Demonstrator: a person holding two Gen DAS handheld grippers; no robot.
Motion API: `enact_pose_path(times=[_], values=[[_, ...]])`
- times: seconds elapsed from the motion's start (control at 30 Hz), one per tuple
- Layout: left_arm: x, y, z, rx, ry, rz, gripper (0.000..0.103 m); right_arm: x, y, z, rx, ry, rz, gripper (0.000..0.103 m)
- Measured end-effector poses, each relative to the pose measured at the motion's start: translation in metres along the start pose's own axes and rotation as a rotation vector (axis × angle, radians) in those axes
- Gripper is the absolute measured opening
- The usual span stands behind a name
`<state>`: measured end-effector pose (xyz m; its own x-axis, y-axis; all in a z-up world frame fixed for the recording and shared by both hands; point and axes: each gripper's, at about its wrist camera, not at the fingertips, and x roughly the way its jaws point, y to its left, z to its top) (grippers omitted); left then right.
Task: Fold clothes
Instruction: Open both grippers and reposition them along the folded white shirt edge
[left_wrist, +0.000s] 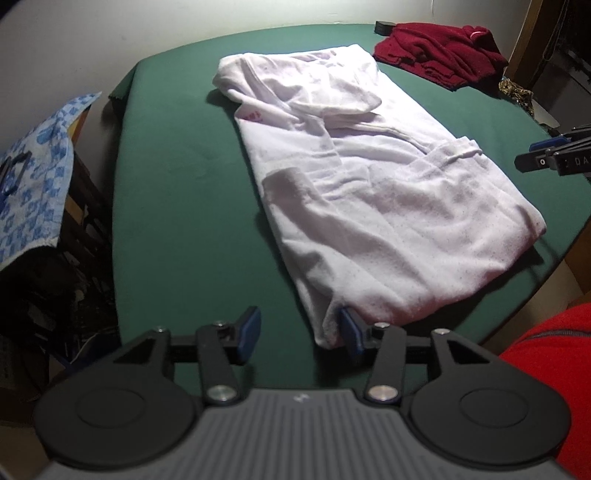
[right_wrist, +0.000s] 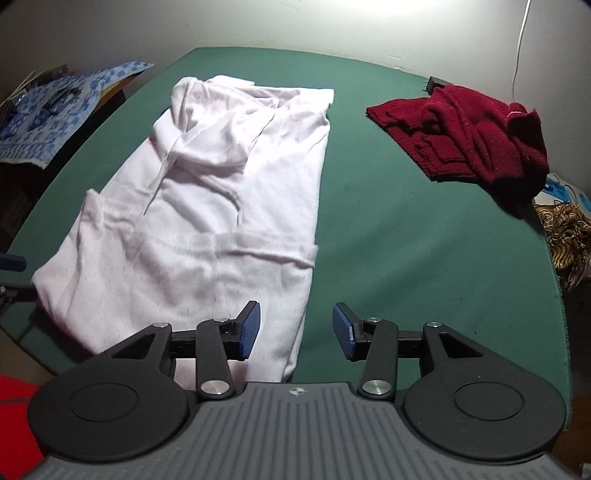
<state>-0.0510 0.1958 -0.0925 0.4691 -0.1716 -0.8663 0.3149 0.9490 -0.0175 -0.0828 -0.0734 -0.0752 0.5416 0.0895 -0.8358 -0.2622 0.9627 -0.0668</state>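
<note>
a blue-and-white patterned cloth (left_wrist: 40, 158) hangs over clutter at the far left of the left wrist view, off the green table (left_wrist: 177, 221). just right of it, at bottom centre of that view, the left gripper (left_wrist: 300, 334) stands released, jaws apart and clasping nothing; its right pad (left_wrist: 349, 328) sits against the near corner of the white garment (left_wrist: 369, 192), the left pad over bare table. the garment lies in a long folded band running from upper centre down to lower centre, sleeves and sides turned in, the collar end farthest from the camera. a red sleeve (left_wrist: 554, 376) fills the lower right corner.

in the right wrist view the same white garment (right_wrist: 207, 206) occupies the left and centre, and the right gripper (right_wrist: 296, 330) hovers at bottom centre, also released, left pad (right_wrist: 249, 328) over the near hem, right pad over bare green. a dark red garment (right_wrist: 469, 140) waits crumpled at upper right, well apart from the white one.

the lengthwise fold looks finished; the crosswise fold appears next. done well, each gripper would pinch one near corner through all the layers, lift evenly and carry the hem toward the collar, keeping the side edges lined up so the loose sleeve layers do not slide out.
</note>
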Motion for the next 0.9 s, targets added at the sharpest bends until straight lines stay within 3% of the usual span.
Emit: enact_pose_path(times=[0.17,0.27,0.37,0.67,0.9], values=[[0.011,0.0,0.036,-0.054,-0.049,0.1,0.048,0.022,0.011,0.024,0.05,-0.014,-0.092,0.047],[0.023,-0.002,0.061,-0.092,-0.068,0.163,0.049,0.027,0.017,0.033,0.087,-0.029,-0.136,0.068],[0.035,-0.007,0.077,-0.082,-0.073,0.208,0.055,0.03,0.02,0.035,0.109,-0.036,-0.131,0.069],[0.044,-0.005,0.075,-0.069,-0.048,0.173,0.06,0.03,0.032,0.029,0.123,-0.041,-0.141,0.069],[0.047,-0.023,0.069,-0.157,-0.019,0.177,0.059,0.034,0.03,0.029,0.077,-0.055,-0.06,0.069]])
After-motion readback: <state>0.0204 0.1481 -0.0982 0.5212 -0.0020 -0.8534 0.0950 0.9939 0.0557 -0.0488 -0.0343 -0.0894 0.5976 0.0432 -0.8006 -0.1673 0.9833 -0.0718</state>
